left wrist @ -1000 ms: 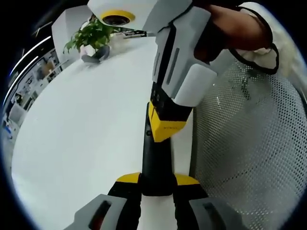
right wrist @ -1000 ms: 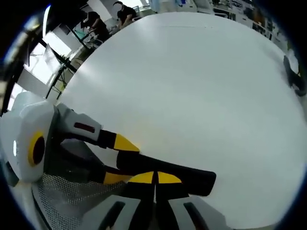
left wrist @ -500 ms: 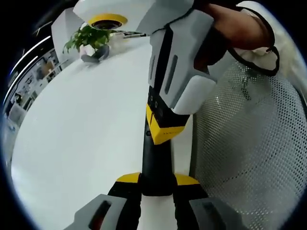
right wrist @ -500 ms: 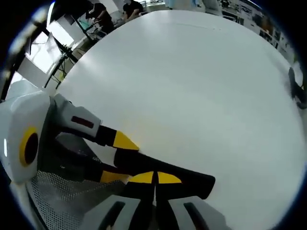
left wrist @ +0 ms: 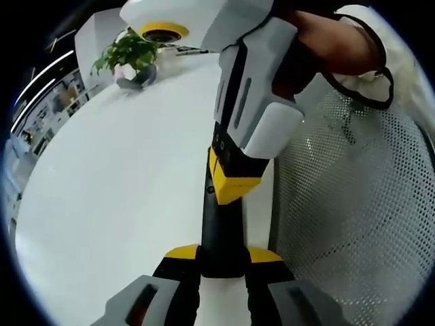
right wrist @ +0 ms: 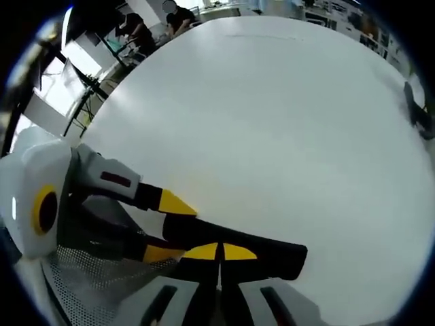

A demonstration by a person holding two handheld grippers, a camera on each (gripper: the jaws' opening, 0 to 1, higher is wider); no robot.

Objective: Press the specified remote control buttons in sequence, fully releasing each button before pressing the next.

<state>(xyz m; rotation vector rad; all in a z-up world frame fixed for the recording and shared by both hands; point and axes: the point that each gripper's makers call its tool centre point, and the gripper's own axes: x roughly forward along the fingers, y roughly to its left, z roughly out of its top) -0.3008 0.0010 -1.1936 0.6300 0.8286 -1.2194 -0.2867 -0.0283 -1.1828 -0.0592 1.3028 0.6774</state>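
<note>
A long black remote (left wrist: 221, 221) lies low over the white table (left wrist: 115, 176), and my left gripper (left wrist: 223, 254) is shut on its near end. My right gripper (left wrist: 234, 185) comes down from the upper right with a hand on it. Its jaws are shut, and its yellow tips rest on the remote's top face about halfway along. In the right gripper view the same closed tips (right wrist: 219, 252) sit on the remote (right wrist: 275, 255). There the left gripper (right wrist: 170, 228) clamps the remote from the left. The buttons are hidden.
A potted plant (left wrist: 132, 58) stands at the table's far end. A white mesh chair back (left wrist: 353, 204) is close on the right. A dark object (right wrist: 418, 112) lies near the table edge (right wrist: 272, 122). People (right wrist: 146, 27) sit beyond the table.
Both views have swayed slightly. The right gripper's tips stay on the same spot of the remote and the left gripper keeps its hold.
</note>
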